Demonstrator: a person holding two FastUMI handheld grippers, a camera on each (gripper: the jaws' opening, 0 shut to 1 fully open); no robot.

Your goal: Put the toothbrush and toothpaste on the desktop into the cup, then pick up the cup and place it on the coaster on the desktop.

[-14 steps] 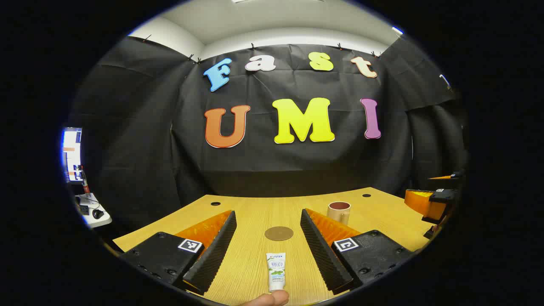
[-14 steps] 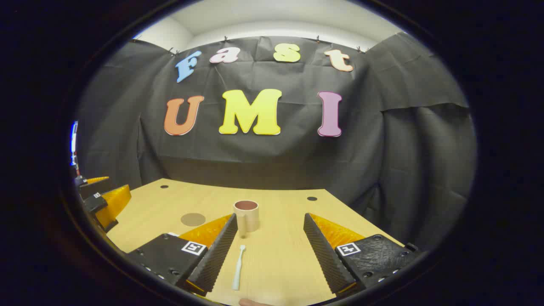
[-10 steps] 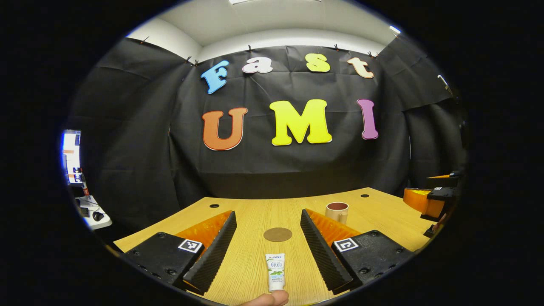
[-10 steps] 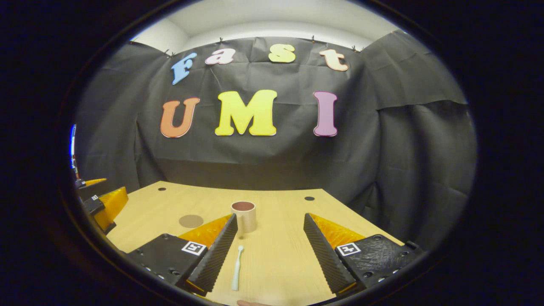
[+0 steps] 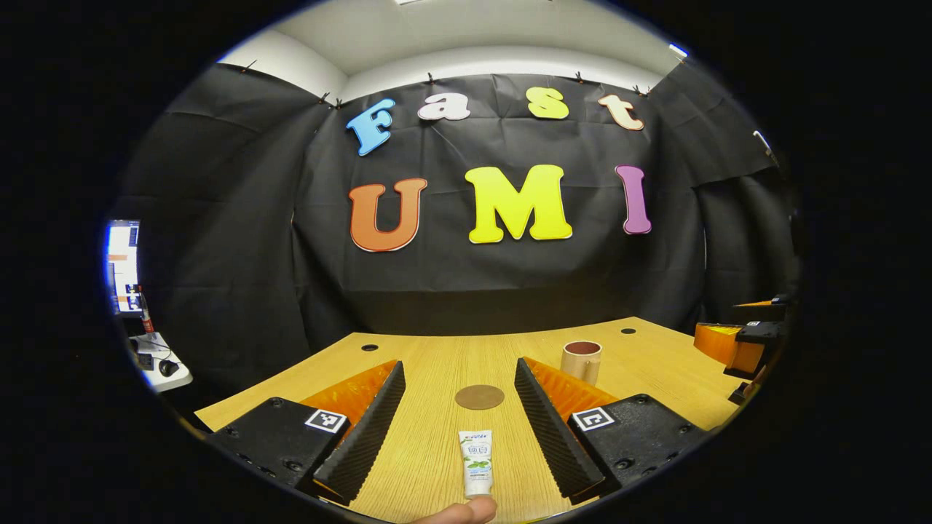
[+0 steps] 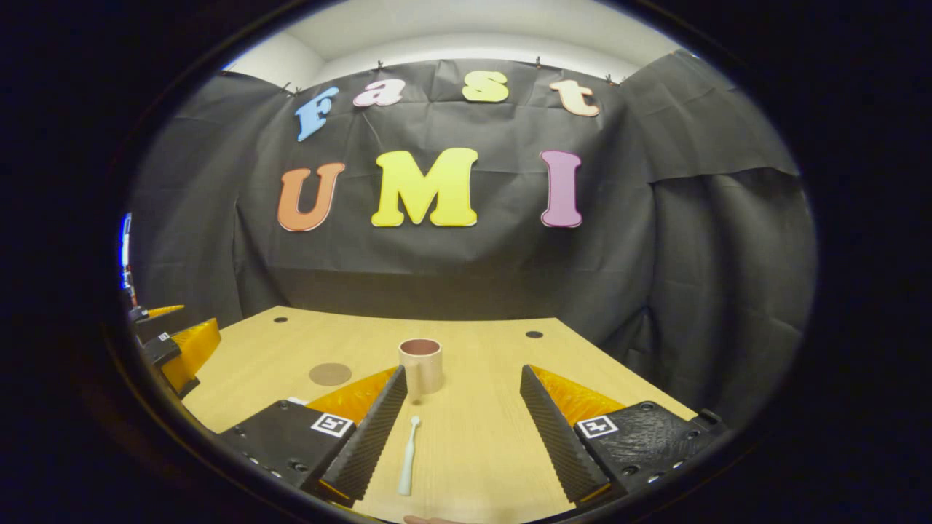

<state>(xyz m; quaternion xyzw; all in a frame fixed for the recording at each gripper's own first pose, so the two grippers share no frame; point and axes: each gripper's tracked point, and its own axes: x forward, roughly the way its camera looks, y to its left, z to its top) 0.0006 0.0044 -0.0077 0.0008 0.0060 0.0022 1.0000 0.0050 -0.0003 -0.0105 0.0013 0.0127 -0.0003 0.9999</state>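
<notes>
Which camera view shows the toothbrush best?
The right gripper view: the toothbrush lies whole on the desk between the right gripper's open fingers, near the cup. I cannot find it in the left gripper view.

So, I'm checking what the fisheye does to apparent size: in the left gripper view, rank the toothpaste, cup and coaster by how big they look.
1. toothpaste, longest in the image, though it lies nearest the camera.
2 and 3. cup and coaster look about alike, so I won't rank them.

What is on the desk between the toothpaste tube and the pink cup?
In the left gripper view, the round brown coaster lies between the toothpaste tube and the cup.
</notes>
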